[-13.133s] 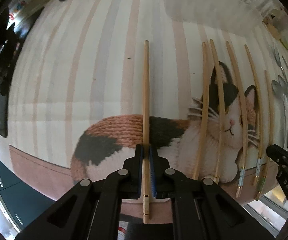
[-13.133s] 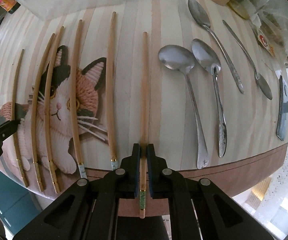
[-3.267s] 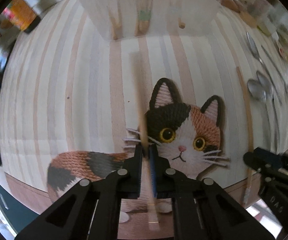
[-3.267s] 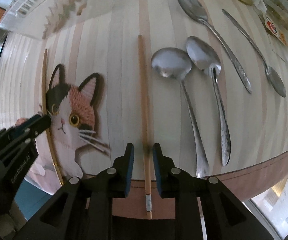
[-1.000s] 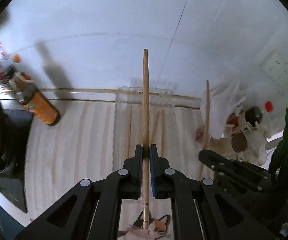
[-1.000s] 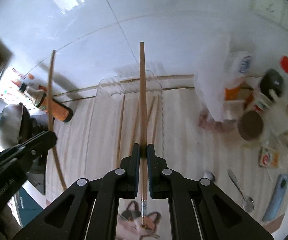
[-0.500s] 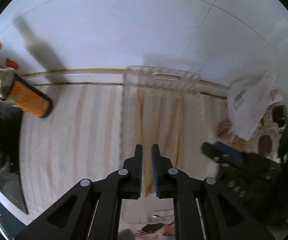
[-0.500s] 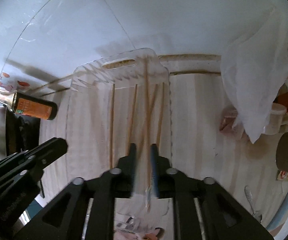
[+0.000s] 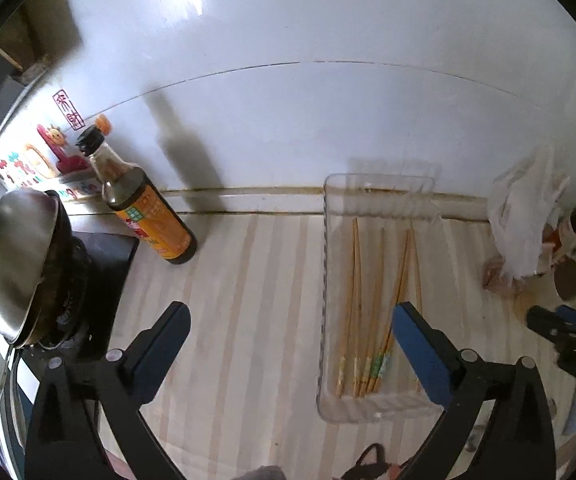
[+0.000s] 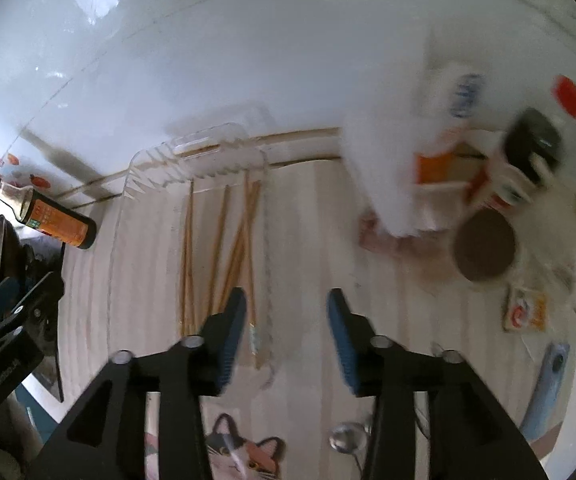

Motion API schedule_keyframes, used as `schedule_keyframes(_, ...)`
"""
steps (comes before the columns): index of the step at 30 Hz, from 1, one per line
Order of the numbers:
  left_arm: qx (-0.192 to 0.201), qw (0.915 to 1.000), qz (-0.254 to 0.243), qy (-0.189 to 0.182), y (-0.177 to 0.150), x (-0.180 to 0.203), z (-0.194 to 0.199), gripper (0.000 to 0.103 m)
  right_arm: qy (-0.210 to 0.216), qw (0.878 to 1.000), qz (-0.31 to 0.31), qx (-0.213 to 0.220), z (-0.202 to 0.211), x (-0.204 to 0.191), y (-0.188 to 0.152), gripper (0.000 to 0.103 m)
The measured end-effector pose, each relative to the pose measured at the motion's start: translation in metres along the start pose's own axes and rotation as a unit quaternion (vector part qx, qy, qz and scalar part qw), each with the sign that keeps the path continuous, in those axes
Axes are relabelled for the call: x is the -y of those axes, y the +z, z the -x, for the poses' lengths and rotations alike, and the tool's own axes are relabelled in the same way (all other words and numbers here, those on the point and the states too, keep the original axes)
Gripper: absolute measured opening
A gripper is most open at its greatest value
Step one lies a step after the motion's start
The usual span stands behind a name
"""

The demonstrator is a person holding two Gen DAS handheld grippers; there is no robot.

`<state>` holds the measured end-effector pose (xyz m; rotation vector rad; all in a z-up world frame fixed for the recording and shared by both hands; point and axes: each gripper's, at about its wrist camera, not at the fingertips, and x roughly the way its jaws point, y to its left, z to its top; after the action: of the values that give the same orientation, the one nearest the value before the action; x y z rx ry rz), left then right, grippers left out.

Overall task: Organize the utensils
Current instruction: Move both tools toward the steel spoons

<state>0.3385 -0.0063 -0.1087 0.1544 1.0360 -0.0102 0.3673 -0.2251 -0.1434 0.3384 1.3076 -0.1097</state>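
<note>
Chopsticks (image 9: 372, 312) all lying in the clear tray (image 9: 325, 264) at the back edge of the counter, both my left tongs (image 9: 290, 332) and right tongs (image 10: 285, 316) apart and empty, so spoons like the one (image 10: 346, 440) near the front edge look left to sort

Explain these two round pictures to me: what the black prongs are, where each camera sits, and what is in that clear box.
No robot here: a person holds a two-finger gripper in each hand, each with a fisheye camera looking along its fingers. One picture is from the left gripper, the other from the right gripper. Both stand open and hold nothing. Ahead, on the striped table mat, sits a clear tray with wooden chopsticks lying inside. A sauce bottle stands at the left by the wall, and a spoon lies near the right gripper.
</note>
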Motion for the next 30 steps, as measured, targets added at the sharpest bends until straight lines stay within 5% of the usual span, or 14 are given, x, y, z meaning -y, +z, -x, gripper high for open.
schedule_keyframes(6,-0.021,0.9994,-0.007,-0.026,-0.035,0.025,0.013,0.103,-0.008,0.999,-0.048,0.014,0.026,0.051,-0.044,0.061)
schedule_keyframes(10,-0.080,0.9945,-0.007,-0.068,-0.071,0.059,0.012,0.102,-0.035,0.997,-0.068,0.002,0.030,0.093,-0.082,0.061)
schedule_keyframes(13,-0.152,0.9794,-0.028,-0.131,-0.111,0.106,-0.001,0.099,-0.050,0.995,-0.089,-0.008,0.029,0.128,-0.112,0.060)
schedule_keyframes(18,-0.253,0.9486,-0.047,-0.185,-0.161,0.172,-0.034,0.048,-0.057,0.987,-0.145,-0.034,0.016,0.192,-0.156,0.048)
schedule_keyframes(20,-0.288,0.9370,-0.049,-0.192,-0.172,0.193,-0.050,0.038,-0.055,0.984,-0.165,-0.040,0.013,0.211,-0.168,0.048)
schedule_keyframes(22,-0.297,0.9354,-0.046,-0.187,-0.177,0.203,-0.059,0.037,-0.056,0.981,-0.181,-0.045,0.009,0.230,-0.181,0.047)
schedule_keyframes(26,-0.295,0.9395,-0.053,-0.165,-0.181,0.214,-0.069,0.008,-0.059,0.976,-0.201,-0.055,0.003,0.255,-0.201,0.046)
schedule_keyframes(30,-0.278,0.9470,-0.071,-0.144,-0.183,0.214,-0.068,0.004,-0.056,0.975,-0.205,-0.070,-0.006,0.263,-0.213,0.044)
